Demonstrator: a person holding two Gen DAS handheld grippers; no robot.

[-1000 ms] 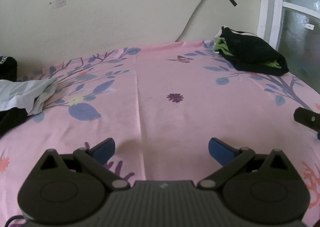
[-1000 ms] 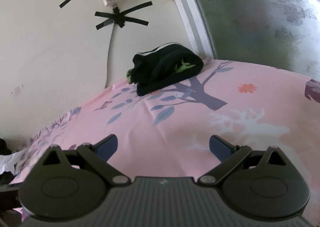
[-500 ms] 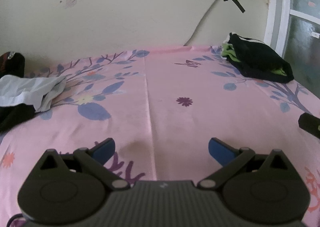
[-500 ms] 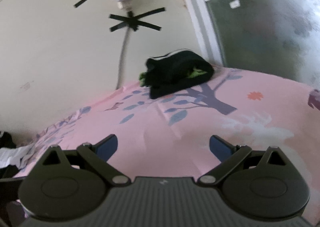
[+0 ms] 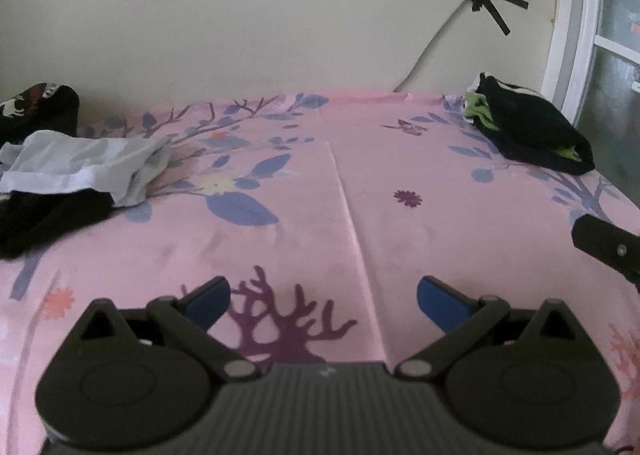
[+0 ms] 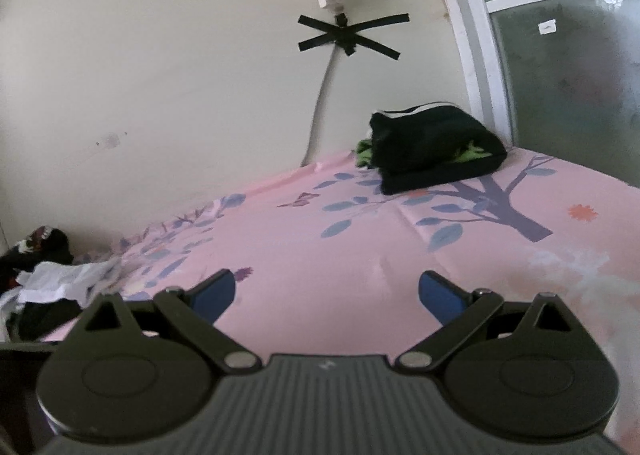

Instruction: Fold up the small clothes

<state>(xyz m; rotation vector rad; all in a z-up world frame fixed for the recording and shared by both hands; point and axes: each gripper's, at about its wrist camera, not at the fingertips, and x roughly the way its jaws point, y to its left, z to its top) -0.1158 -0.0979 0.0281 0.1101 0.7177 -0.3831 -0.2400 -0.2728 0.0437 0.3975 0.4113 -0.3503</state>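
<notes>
Clothes not yet folded lie in a loose heap at the far left of the bed, near the wall; a folded black pile sits at the far right corner. The left tongs are wide open and hold nothing; the right tongs also. The heap lies ahead and to the left of both, its long side about left to right. I judge the left tongs are nearer.

A pink floral bed carries loose clothes at left and a folded black pile at upper right.
</notes>
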